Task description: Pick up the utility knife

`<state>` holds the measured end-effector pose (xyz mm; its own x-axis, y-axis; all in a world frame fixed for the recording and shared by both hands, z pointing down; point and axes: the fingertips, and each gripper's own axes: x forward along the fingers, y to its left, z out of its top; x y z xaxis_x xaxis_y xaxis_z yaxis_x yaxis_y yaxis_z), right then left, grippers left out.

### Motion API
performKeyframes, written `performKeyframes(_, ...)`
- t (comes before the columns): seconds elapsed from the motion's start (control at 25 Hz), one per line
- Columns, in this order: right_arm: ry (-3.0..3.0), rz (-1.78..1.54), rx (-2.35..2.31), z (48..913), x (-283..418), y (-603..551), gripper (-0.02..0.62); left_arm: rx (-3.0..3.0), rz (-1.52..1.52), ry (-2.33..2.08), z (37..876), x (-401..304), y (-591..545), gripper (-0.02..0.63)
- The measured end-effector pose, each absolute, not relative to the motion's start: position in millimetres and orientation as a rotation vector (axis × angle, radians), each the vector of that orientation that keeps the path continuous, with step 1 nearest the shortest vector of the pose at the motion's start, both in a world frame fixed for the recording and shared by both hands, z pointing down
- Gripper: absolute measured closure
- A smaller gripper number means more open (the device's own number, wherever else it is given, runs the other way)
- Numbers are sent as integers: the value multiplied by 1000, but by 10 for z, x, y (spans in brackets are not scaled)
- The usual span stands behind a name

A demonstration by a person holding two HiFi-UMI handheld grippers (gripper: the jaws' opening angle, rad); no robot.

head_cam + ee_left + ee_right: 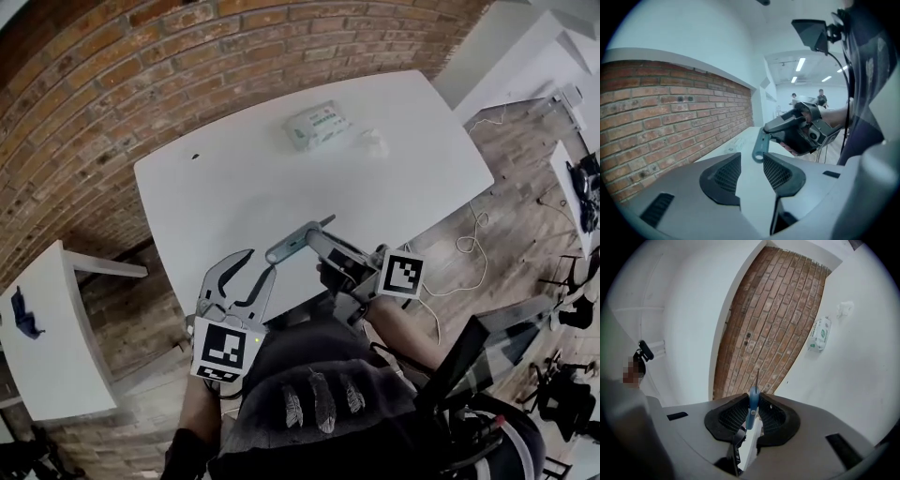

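Observation:
The utility knife (286, 246) is a grey-blue bar held just above the near edge of the white table (234, 187). My right gripper (319, 240) is shut on it. In the right gripper view the knife (752, 399) stands upright between the pads, its thin blade pointing toward the brick wall. My left gripper (261, 264) hangs open beside it, on its left. In the left gripper view the knife's rounded end (759, 149) sits just beyond the open gripper (751, 165); nothing touches its pads.
A pack of wipes (319, 124) and a crumpled tissue (373, 142) lie at the table's far side. A brick wall (112, 84) runs behind. A small white side table (47, 356) at the left carries a blue object (23, 319). Cables trail on the wooden floor (469, 248) at the right.

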<state>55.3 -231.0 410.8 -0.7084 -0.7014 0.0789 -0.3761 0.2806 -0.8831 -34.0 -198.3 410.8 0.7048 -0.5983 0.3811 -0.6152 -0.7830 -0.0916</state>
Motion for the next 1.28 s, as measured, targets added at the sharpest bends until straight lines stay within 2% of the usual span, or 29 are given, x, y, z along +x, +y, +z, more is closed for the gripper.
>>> performKeyframes(0.28,2167,-1383,-1092,4104,991,-2435,525,2717,475,-1226,4047,-866,-2143,476)
performKeyframes(0.32,2169,-1391,-1101,4132,1015,-2443,525,2709,473,-1231,4049,-897,-2141,491)
performKeyframes(0.4,2182,-1407,-1121,4214,1041,-2460,525,2697,462,-1214,4048,-923,-2126,609)
performKeyframes(0.8,2145,-1617,-1262,4973,983,-2590,525,2638,487,-1223,4167,-990,-2027,609)
performKeyframes(1.28,2209,-1590,-1104,4715,706,-2701,525,2607,529,-1253,4269,-1123,-2038,609)
